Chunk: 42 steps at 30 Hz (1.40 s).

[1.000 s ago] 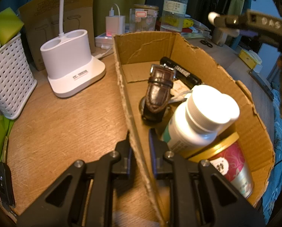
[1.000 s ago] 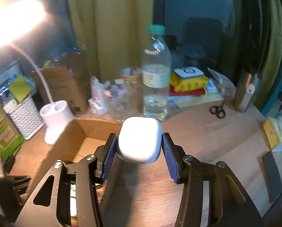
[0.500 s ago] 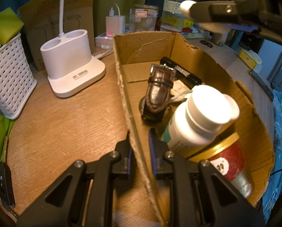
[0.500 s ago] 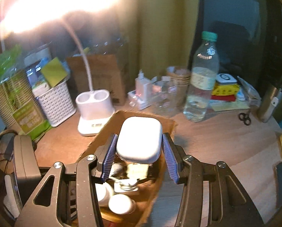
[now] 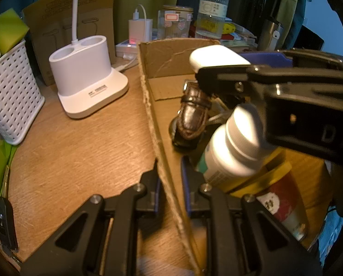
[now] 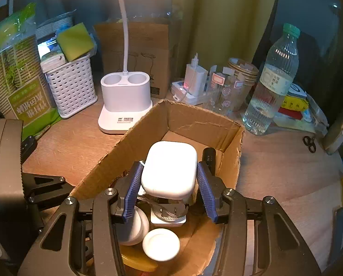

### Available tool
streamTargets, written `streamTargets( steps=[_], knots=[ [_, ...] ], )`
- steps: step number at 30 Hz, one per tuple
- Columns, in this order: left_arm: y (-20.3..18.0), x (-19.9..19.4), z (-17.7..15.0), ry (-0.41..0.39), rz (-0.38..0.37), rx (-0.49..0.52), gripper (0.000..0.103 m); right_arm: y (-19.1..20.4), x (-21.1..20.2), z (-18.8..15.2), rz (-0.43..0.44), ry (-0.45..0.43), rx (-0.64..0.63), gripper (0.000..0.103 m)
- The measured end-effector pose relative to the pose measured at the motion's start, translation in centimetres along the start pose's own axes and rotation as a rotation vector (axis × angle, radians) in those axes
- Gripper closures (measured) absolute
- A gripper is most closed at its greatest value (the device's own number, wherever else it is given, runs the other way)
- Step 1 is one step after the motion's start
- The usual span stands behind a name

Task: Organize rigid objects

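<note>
My right gripper [image 6: 169,179] pinches the white case [image 6: 170,170] over the box [image 6: 203,124], mid-frame; watch [image 5: 192,119], bottles, tin already inside. Left gripper [image 5: 170,184] clamps the box wall.

red can [image 5: 284,204] label partly hidden, blurred

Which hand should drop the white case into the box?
Right. The right gripper holds the white case above the cardboard box; the left gripper is clamped on the box's wall.

White lamp base [image 6: 125,105], basket [image 6: 70,87], water bottle [image 6: 272,85]
</note>
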<state>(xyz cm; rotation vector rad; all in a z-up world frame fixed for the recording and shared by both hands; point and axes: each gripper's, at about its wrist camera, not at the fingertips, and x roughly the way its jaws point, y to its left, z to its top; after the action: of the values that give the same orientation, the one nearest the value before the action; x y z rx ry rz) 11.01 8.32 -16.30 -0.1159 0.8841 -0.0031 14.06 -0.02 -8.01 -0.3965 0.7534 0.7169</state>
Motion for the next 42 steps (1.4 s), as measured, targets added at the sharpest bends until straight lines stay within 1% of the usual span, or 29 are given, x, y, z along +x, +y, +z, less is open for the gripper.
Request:
streamTargets(
  steps=[9, 12, 21, 27, 32, 38, 42],
  knots=[
    [0.0, 0.0, 0.0, 0.000, -0.001, 0.000, 0.087, -0.5, -0.2, -0.4, -0.024, 0.013, 0.041, 0.052],
    [0.1, 0.0, 0.0, 0.000, -0.002, -0.001, 0.087, -0.9, -0.5, -0.9, -0.049, 0.017, 0.061, 0.051],
    [0.1, 0.0, 0.0, -0.001, 0.001, -0.001, 0.087, -2.0, -4.0, -2.6, -0.094, -0.059, 0.171, 0.051],
    [-0.2, -0.1, 0.0, -0.006, 0.008, 0.001, 0.087, -3.0, -5.8, -4.8, -0.135, -0.067, 0.225, 0.051],
    [-0.7, -0.6, -0.2, -0.031, 0.024, 0.021, 0.087, -4.2, -7.6, -6.6, -0.156, -0.083, 0.278, 0.051],
    [-1.3, -2.6, 0.1, -0.097, 0.050, 0.041, 0.086, -5.1, -10.5, -7.4, -0.185, -0.129, 0.305, 0.051],
    [-1.5, -4.3, 0.5, -0.129, 0.041, 0.036, 0.079, -5.5, -12.4, -7.9, -0.208, -0.160, 0.317, 0.051]
  ],
)
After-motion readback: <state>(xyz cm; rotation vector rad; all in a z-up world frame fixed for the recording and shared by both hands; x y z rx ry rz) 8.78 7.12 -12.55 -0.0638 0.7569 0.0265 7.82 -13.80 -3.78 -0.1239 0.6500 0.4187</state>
